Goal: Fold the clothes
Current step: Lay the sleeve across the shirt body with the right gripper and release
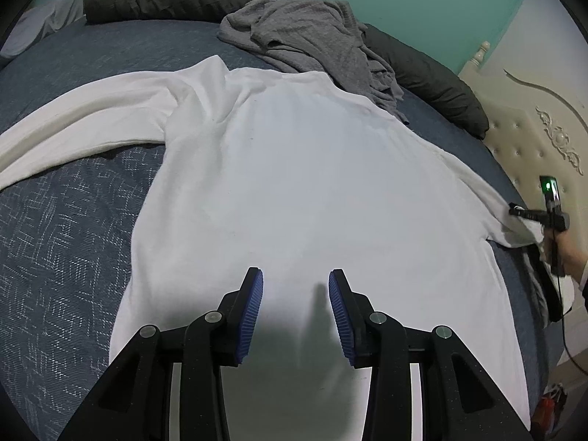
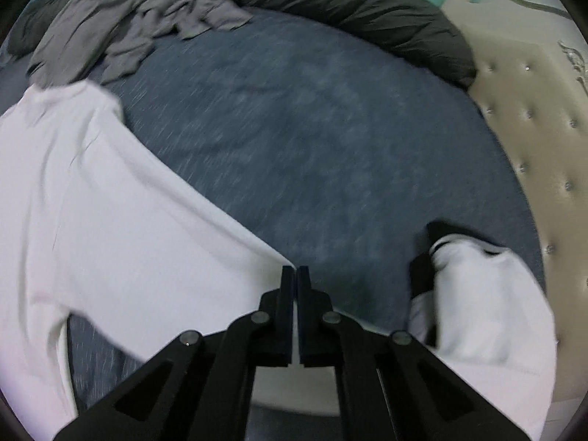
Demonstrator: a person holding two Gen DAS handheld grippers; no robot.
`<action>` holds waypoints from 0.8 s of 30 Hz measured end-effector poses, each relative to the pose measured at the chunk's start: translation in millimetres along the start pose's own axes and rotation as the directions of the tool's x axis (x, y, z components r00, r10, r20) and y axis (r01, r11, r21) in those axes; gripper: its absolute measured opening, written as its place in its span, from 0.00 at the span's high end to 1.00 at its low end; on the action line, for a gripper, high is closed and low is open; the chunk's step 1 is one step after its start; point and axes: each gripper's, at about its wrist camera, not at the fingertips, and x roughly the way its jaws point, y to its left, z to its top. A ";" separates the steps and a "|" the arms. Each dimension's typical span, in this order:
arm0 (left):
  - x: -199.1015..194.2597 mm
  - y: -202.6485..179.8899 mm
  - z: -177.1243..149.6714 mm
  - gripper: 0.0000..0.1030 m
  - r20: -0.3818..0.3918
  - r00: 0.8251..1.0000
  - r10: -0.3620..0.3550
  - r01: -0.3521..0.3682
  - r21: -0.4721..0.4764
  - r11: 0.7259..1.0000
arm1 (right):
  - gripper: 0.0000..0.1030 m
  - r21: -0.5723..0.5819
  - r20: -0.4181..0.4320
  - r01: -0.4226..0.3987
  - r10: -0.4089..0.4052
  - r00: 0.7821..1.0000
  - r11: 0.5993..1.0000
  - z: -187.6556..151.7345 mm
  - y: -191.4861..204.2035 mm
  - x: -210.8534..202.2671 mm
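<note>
The right claw [image 2: 296, 270] is pinching the white shirt [image 1: 294, 183] sleeve (probably stretching it flat on the bed [image 1: 66, 220]), while the left claw [image 1: 296, 279] is hovering wide.

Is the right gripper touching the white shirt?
Touching. In the right wrist view, the right gripper is shut on the white shirt sleeve edge, pulled taut.

Left claw [image 1: 296, 283] held low and level, jaws spread wide apart with the blue ribbed pads [image 1: 253, 308] facing each other and nothing between them. Right claw [image 2: 296, 275] pressed closed, fingers nearly meeting, pinching a white fabric edge at the tips; from the left wrist view, seen far off to the right, gripped by a bare hand [image 1: 567, 253] and pointing inward.
</note>
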 end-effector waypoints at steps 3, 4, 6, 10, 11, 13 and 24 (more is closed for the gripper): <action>1.4 1.5 0.3 0.60 -0.003 1.000 0.002 -0.002 -0.003 1.000 | 0.99 0.007 -0.008 0.030 -0.030 1.000 1.000 17.6 -9.2 6.6; 1.9 1.8 -0.1 0.60 -0.003 1.000 0.004 -0.004 -0.003 1.000 | 0.99 0.006 -0.017 0.047 -0.046 0.999 0.999 22.6 -11.8 9.9; 3.0 2.3 -0.9 0.60 -0.006 1.000 0.006 -0.006 -0.004 1.000 | 0.99 0.000 -0.028 0.122 -0.122 0.992 0.992 30.3 -15.4 15.6; 5.2 1.3 -2.0 0.60 -0.011 1.000 0.006 -0.006 -0.002 1.000 | 0.93 0.054 0.019 0.164 -0.166 0.986 0.985 38.0 -35.2 4.1; 5.5 0.9 -2.0 0.60 -0.012 1.000 0.005 -0.005 -0.002 1.000 | 0.89 0.072 0.045 0.147 -0.150 0.988 0.987 35.6 -43.9 -6.4; 5.6 -0.2 -2.2 0.60 -0.013 1.000 0.001 -0.001 0.000 1.000 | 0.83 0.102 0.095 0.079 -0.089 0.992 0.992 23.3 -61.5 -28.6; 2.5 -24.9 -3.2 0.59 -0.002 0.999 -0.033 0.033 0.043 0.999 | 0.70 0.376 0.090 -0.029 -0.006 0.996 0.926 -133.9 -183.2 -121.5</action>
